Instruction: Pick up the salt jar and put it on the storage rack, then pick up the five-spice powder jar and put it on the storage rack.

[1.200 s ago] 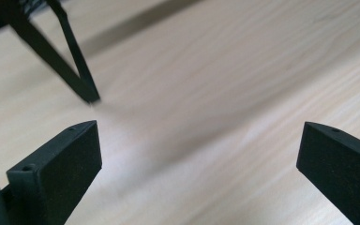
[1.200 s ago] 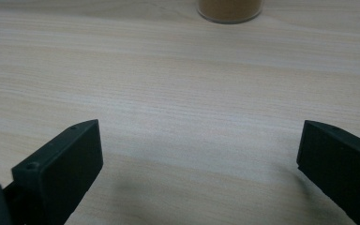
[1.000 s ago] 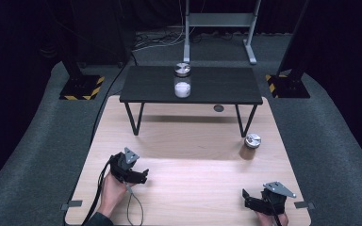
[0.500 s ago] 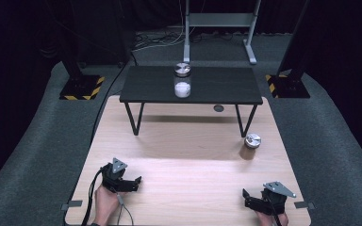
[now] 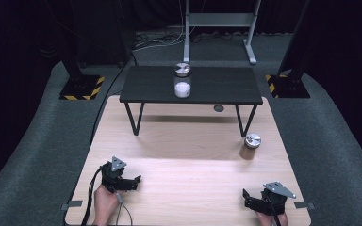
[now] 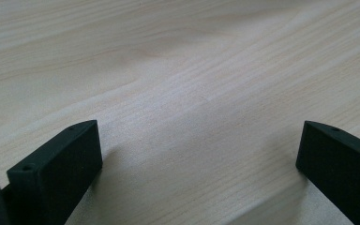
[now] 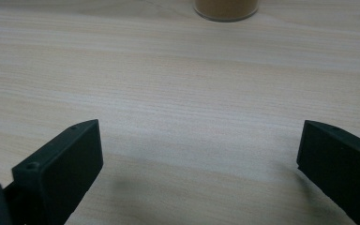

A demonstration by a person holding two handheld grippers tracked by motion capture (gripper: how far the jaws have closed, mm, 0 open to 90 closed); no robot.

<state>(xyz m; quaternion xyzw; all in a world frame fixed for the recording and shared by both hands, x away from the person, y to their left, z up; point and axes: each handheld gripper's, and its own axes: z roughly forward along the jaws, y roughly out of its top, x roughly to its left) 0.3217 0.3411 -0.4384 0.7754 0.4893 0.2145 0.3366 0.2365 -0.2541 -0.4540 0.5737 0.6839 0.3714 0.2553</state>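
My left gripper [image 5: 133,182] lies low over the light wooden table [image 5: 188,141] near its front left, held by a hand, jaws pointing right. In the left gripper view its jaws [image 6: 199,154] stand wide apart over bare wood, so it is open. At the front right, my right gripper [image 5: 247,199] points left and is open too, with nothing between its jaws [image 7: 199,154]. A jar of brown powder with a silver lid [image 5: 251,145] stands on the wood toward the right. Its base [image 7: 225,9] sits at the top of the right gripper view, well ahead of the jaws.
A low black table [image 5: 226,84] on thin legs stands on the far part of the wood. It carries a silver-lidded jar of white powder [image 5: 182,84]. A small round disc [image 5: 218,108] lies under its front edge. Dark carpet surrounds the table.
My left gripper has drawn back toward the table's front edge and a little to the left. The right gripper and both jars have not moved.
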